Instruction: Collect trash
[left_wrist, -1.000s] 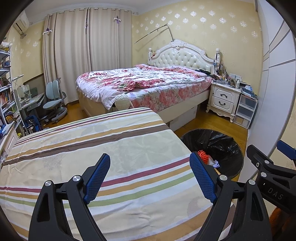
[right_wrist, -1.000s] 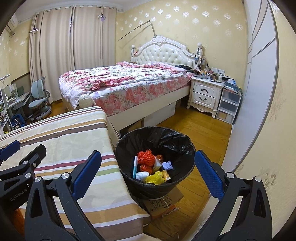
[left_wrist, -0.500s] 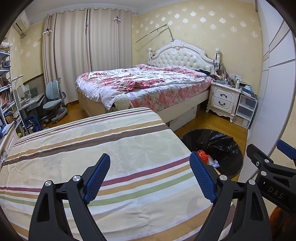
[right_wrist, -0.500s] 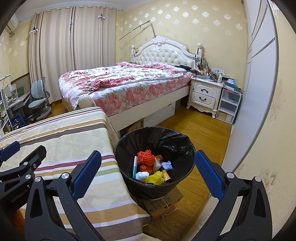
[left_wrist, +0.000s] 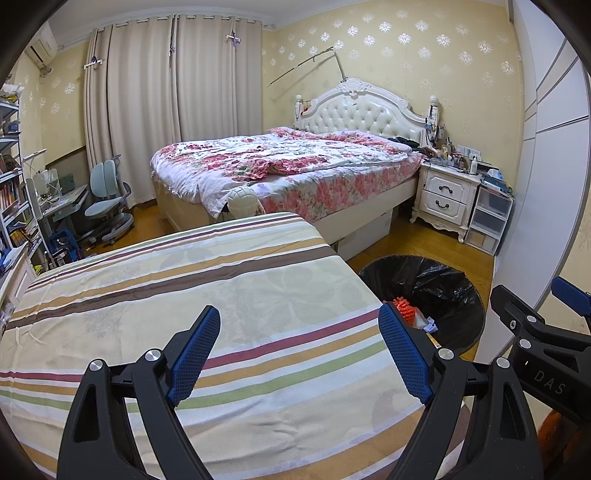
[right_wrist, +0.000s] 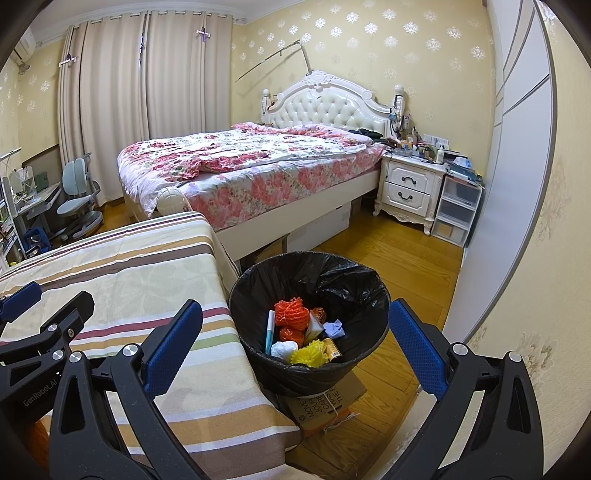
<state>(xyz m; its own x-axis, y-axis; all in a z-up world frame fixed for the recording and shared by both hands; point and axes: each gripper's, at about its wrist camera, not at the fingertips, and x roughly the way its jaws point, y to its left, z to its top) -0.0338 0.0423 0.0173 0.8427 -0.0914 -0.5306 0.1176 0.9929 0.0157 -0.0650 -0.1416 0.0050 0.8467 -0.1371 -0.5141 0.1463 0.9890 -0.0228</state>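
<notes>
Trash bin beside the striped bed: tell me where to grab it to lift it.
Grip the trash bin by its rim on the near side, coming from above: the black liner folds over a round open lip there, and the striped bed blocks the left side.

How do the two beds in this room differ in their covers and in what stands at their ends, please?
The near bed wears a flat, smooth striped sheet; the far bed has a rumpled floral quilt. The far bed has a white tufted headboard; none shows on the near bed. The black-lined trash bin stands right beside the near bed, while a white nightstand stands beside the far bed. Both stand on the same wooden floor.
</notes>
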